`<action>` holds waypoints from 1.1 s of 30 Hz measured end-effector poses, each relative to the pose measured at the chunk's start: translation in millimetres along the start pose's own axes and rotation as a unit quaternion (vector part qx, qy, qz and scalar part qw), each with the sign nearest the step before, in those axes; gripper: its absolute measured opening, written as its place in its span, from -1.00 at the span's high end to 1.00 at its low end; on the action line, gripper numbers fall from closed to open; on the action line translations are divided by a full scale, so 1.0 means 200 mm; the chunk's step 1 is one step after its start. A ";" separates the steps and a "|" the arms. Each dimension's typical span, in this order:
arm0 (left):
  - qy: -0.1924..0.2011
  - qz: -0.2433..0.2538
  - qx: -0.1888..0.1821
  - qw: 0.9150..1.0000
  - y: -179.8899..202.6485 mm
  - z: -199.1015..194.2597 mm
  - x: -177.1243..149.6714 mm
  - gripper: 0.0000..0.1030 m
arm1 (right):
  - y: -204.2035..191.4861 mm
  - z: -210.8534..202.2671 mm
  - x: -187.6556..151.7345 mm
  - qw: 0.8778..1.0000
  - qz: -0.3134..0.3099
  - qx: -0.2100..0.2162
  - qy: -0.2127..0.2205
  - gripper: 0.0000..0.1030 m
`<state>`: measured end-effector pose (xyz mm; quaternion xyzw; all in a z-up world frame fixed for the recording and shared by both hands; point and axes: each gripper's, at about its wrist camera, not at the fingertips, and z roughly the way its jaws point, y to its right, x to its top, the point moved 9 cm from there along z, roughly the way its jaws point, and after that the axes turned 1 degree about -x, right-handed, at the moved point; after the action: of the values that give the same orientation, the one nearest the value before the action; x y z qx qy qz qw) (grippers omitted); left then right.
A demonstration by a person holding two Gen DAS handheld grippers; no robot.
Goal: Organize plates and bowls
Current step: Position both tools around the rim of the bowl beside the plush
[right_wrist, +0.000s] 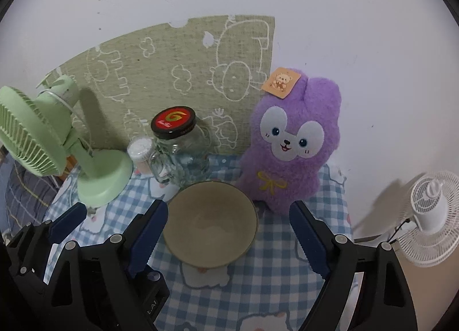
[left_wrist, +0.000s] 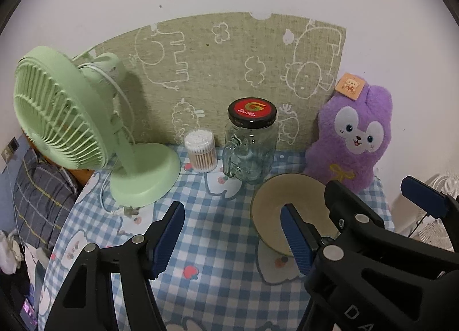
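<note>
Bowl (right_wrist: 210, 223), round, smooth and beige, is framed by the wide-spread right gripper (right_wrist: 229, 239); left gripper (left_wrist: 233, 233) is spread over checked cloth (left_wrist: 218, 233).

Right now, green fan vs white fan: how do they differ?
The green fan stands on the checked tablecloth, left of the glass jar; the white fan stands off the table, far right. The green fan is seen side-on with its grille facing left; the white fan shows its back. The green fan's round base is visible; the white fan's is not. Both are small caged fans.
</note>
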<state>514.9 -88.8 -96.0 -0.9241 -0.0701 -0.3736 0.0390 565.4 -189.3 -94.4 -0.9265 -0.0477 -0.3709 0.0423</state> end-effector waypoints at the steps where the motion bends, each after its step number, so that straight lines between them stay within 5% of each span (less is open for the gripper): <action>1: 0.000 0.003 0.000 1.000 0.01 0.03 0.00 -0.38 | 0.01 0.02 0.00 1.000 0.002 0.001 -0.001 -0.73; 15: -0.025 0.012 -0.007 1.000 0.11 0.33 -0.05 -0.38 | 0.12 0.34 -0.06 0.999 0.025 -0.007 -0.023 -0.50; 24: -0.046 0.012 -0.009 0.999 0.13 0.48 -0.11 -0.01 | 0.15 0.50 -0.11 0.998 0.038 -0.007 -0.044 -0.30; 33: -0.067 0.015 -0.018 0.997 0.16 0.58 -0.16 0.39 | 0.17 0.59 -0.17 0.996 0.049 -0.004 -0.071 0.11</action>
<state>576.7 -109.2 -201.6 -0.9486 -0.0518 -0.3113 0.0231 624.6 -212.3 -204.3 -0.9520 -0.0033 -0.3015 0.0529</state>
